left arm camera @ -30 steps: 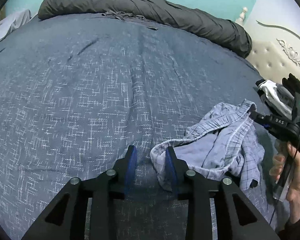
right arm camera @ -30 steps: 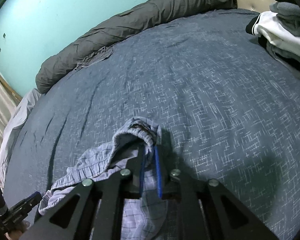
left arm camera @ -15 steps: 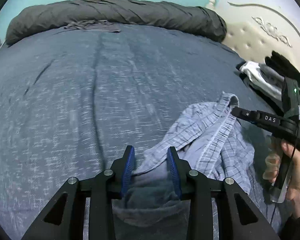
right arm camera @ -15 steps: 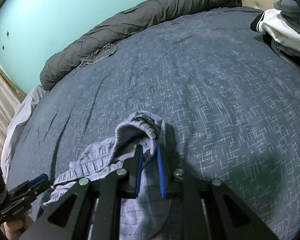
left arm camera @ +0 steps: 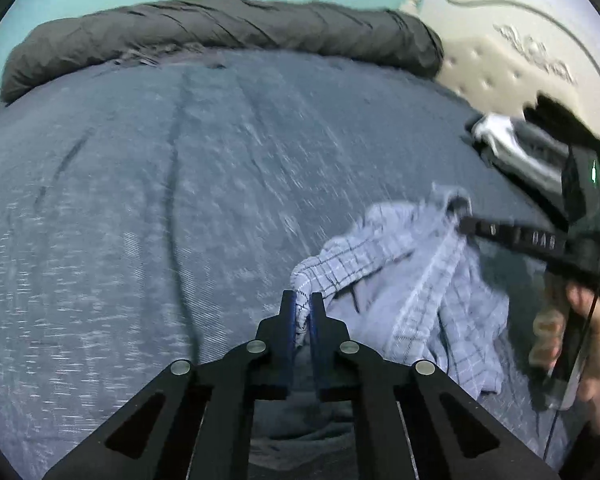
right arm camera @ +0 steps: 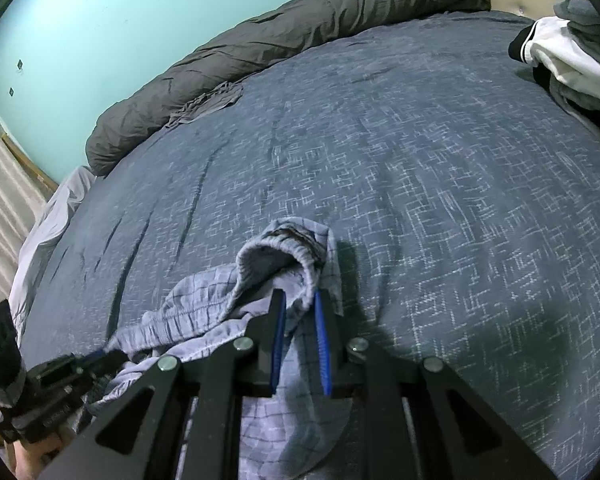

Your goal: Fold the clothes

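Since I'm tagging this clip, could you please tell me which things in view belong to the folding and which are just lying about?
In use:
- plaid shorts
- left gripper
- right gripper

Lying about:
- rolled grey duvet
- clothes pile
- blue bedspread

A wide bed (right arm camera: 440,168) fills the room, covered in a dark blue spread with a pale crosshatch weave. A rolled grey duvet (left arm camera: 220,28) lies along its far edge against a turquoise wall (right arm camera: 120,20), and a cream tufted headboard (left arm camera: 512,52) with carved scrollwork stands to one side. Striped curtains (right arm camera: 0,200) hang at the edge.
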`<state>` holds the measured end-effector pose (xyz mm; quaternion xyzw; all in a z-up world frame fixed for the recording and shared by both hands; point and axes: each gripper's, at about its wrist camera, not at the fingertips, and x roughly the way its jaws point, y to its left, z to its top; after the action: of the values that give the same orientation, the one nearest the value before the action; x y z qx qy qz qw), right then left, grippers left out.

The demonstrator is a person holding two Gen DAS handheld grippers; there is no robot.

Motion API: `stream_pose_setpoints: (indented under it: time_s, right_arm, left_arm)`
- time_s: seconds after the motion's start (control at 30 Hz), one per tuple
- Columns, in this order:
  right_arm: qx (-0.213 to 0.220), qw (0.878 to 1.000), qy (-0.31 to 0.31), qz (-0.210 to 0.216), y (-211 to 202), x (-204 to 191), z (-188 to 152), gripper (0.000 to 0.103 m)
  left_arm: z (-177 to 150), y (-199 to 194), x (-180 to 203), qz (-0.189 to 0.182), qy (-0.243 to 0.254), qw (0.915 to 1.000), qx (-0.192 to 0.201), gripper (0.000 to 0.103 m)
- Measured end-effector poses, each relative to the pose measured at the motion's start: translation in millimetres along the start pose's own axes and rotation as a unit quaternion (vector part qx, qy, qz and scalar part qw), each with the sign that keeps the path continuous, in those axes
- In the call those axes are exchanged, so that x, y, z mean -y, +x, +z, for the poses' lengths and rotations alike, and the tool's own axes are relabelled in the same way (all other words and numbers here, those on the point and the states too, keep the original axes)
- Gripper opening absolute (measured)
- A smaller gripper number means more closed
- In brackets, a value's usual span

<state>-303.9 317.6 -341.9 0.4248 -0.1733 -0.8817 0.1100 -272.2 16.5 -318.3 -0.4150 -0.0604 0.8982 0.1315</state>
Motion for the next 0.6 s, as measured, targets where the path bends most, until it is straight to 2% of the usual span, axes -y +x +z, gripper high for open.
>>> stream_pose_setpoints:
  time_s: [0.17,0.3,0.43,0.6]
  right_arm:
    - [-0.004,1.000,-0.004,0.011,1.8,-7.7,0.5,0.014]
    - [-0.014,0.999,-0.027,0.024,4.9,-24.4,-2.7,0.019]
    - [-0.026,0.999,-0.025,0.038,8.1,-33.3,-4.8,0.031]
    - [-0.042,0.997,-0.033,0.062,5.1,-53.6,-7.7,0.031]
  left_arm:
    - [7.5,-35.0,-41.6,0.036,-0.067,0.9953,0.059,0.006]
    - [4.7,-50.7,-71.3,0.066,-0.108,0.9889,0.079,0.006]
    - [1.8,-64.2,-86.1,0.086,-0.123,0.9844,0.092,0.006]
    - [-3.4,-66.4,-91.0,0.093,-0.128,0.9834,0.090,0.006]
